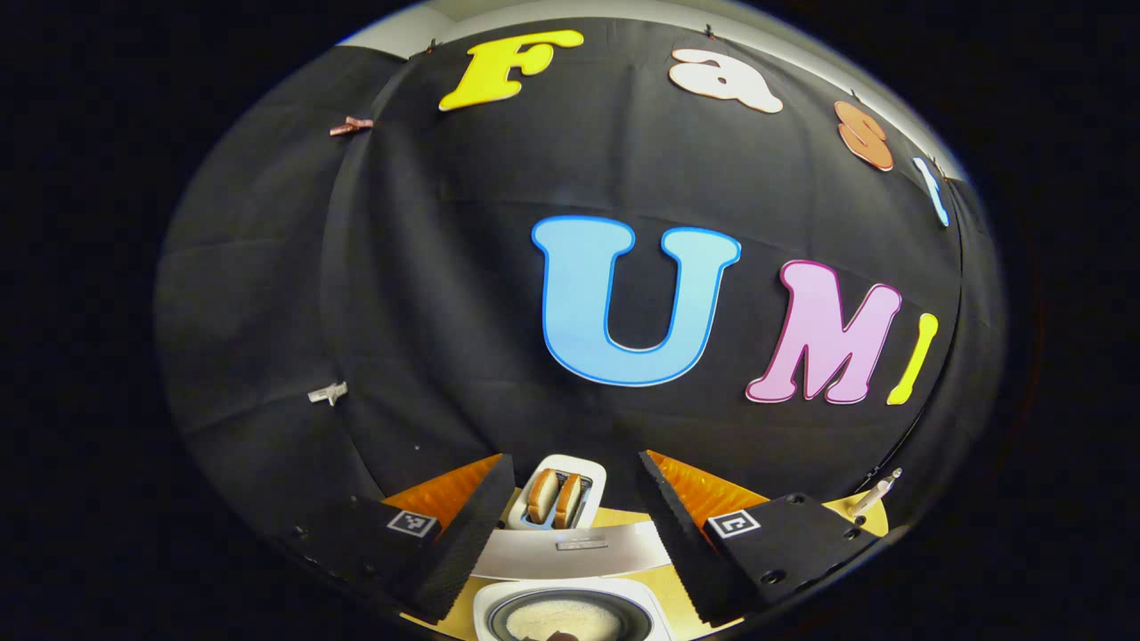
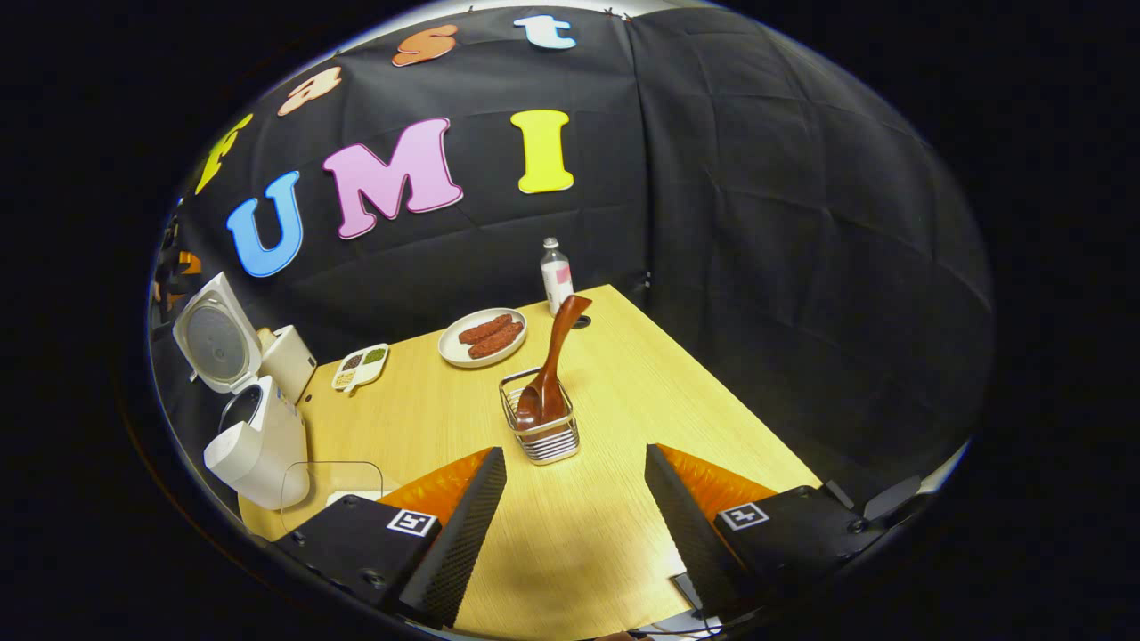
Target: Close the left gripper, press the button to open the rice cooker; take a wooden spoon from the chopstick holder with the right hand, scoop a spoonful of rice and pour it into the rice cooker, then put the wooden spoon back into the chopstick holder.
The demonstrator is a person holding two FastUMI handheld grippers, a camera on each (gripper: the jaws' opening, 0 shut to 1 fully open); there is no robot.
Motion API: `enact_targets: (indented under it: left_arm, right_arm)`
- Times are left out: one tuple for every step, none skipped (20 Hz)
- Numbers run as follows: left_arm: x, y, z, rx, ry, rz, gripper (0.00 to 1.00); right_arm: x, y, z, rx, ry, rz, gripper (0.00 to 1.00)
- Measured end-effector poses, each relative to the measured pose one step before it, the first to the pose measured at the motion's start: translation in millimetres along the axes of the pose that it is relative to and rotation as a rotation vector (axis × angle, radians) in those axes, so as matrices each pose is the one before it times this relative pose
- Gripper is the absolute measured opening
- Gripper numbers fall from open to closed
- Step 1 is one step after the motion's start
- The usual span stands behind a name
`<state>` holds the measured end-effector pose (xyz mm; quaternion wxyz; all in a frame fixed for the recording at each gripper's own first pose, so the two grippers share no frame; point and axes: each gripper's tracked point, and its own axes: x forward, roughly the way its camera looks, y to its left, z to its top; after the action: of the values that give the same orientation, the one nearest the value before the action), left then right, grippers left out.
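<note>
Wooden tabletop (image 2: 623,374) is seen stretching out ahead of the right gripper (image 2: 574,499), whose fingers are spread wide with nothing pinched between them. Just beyond the fingertips, slightly left of the gap, the wire chopstick holder (image 2: 541,427) is parked with the wooden spoon (image 2: 552,365) propped in it, bowl down and handle leaning up and away, probably so the handle can be grabbed easily. Farther off to the left, the rice cooker (image 2: 254,436) is found with its lid (image 2: 209,334) already flipped up, so the button part looks done. A plate of sausages (image 2: 485,336) and a bottle (image 2: 556,274) are set well behind the holder.

Over on the left gripper (image 1: 574,534), the fingers are also held apart, right above the open cooker pot (image 1: 570,614), with a toaster (image 1: 561,494) seen just past them.
</note>
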<state>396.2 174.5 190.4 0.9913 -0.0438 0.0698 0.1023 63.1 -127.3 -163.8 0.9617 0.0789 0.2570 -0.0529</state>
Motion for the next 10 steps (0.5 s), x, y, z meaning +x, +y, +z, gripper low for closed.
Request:
enact_targets:
  left_arm:
    - [8.05,-0.29,-6.75,0.01297,0.02325,0.00249,0.94]
    - [8.23,1.58,-6.41,0.02474,0.02342,0.01053,0.95]
    - [7.20,2.15,-5.16,0.01882,0.02323,0.00852,0.94]
    - [5.45,-0.21,-5.84,0.01186,0.02499,0.00398,0.95]
    - [3.26,-4.27,-6.14,0.00248,0.02695,-0.00805,0.95]
    - [0.35,-1.75,-5.26,0.00144,0.01869,-0.00056,0.95]
    - [0.06,0.74,-0.28,-0.00020,0.00628,0.00187,0.95]
    - [-1.46,-0.60,-0.92,-0.00264,0.00879,-0.00107,0.97]
    - [-3.65,-1.36,-3.69,-0.00156,0.02084,-0.00625,0.97]
    - [-5.42,-0.46,-3.85,-0.00665,0.01548,-0.00506,0.98]
  right_arm:
    - [-4.52,4.14,4.80,-0.01641,-0.01390,0.00863,0.99]
    - [-4.01,3.77,5.18,-0.01258,-0.01275,0.00745,0.99]
    - [-3.68,4.21,4.88,-0.01012,-0.01597,0.01028,0.99]
    - [-3.30,4.84,4.83,-0.00858,-0.01561,0.00849,0.99]
    - [-4.59,4.72,4.55,-0.00682,-0.01514,0.00862,0.99]
    - [-3.33,4.72,4.39,-0.00460,-0.01525,0.00886,0.99]
    - [-3.73,4.38,4.71,-0.00587,-0.01640,0.00766,0.99]
    - [-2.86,4.72,4.67,-0.00886,-0.01729,0.00912,0.99]
    - [-1.46,4.15,3.52,-0.01004,-0.01323,0.00633,0.99]
    - [-2.23,4.02,4.32,-0.01202,-0.01558,0.00918,0.99]
